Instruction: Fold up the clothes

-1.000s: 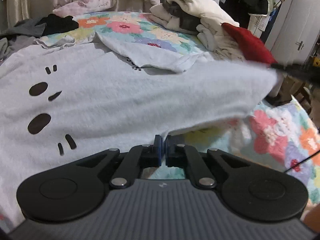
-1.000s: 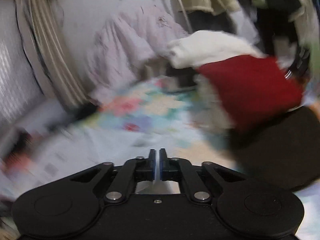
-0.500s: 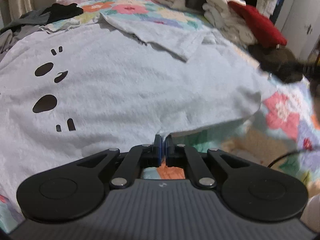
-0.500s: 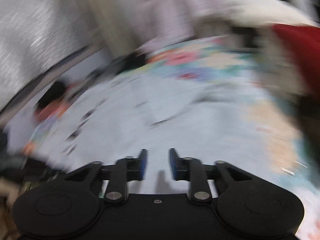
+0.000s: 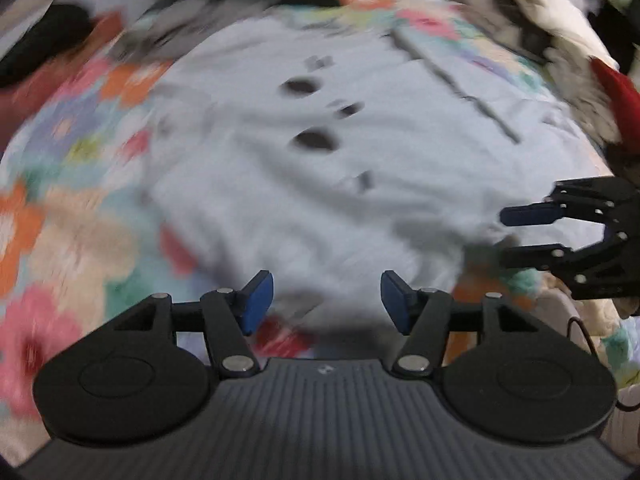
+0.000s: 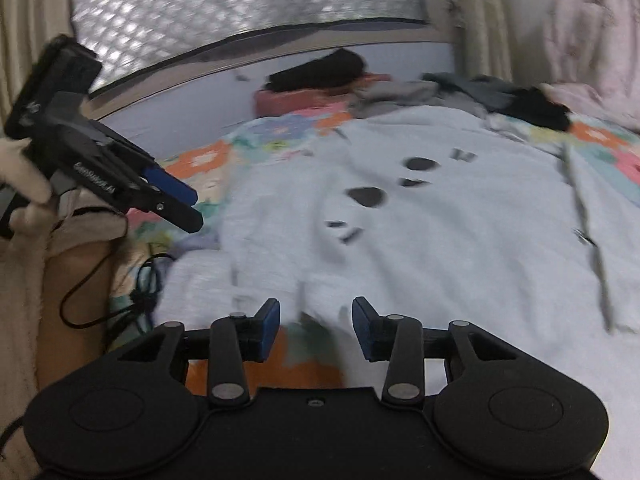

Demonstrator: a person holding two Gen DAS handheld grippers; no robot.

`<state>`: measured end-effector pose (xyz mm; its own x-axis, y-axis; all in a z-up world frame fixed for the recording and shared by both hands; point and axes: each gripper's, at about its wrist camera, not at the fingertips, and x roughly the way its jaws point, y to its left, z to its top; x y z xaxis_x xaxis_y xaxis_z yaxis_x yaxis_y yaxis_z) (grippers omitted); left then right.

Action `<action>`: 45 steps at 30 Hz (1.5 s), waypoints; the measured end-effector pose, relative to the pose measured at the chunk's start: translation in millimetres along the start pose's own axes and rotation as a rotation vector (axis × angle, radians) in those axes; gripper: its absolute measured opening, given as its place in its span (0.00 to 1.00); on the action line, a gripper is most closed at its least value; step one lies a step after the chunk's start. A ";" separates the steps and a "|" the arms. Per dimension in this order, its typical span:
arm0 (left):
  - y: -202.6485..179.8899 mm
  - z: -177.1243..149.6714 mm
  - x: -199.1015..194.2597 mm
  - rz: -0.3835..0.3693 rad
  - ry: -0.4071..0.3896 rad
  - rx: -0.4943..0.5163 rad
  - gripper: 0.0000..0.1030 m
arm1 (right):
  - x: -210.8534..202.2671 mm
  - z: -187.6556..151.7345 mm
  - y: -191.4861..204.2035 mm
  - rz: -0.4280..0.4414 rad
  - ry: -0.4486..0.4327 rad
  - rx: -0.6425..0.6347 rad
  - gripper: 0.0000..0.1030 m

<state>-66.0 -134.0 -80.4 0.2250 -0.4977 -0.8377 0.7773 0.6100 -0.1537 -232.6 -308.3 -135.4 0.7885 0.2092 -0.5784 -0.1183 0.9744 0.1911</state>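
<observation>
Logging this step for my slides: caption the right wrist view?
Open right gripper poised over the pale blue shirt's near edge; open left gripper alongside.

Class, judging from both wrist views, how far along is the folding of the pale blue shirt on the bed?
Done: the pale blue shirt lies spread on the floral bedspread, one side flap seemingly turned in.
In hand: nothing; the left gripper and the right gripper are open near its lower hem.
Left: the main folds, then the clothes pile.
</observation>
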 end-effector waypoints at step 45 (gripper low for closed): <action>65.2 -11.7 0.5 0.100 -0.118 -0.218 0.43 | 40.2 13.2 35.0 0.289 0.222 0.121 0.51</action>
<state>-22.1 -87.3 -96.9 0.3710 -0.4893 -0.7892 0.6059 0.7716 -0.1936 -197.1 -266.9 -141.6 0.5813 0.4994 -0.6424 -0.2341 0.8588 0.4558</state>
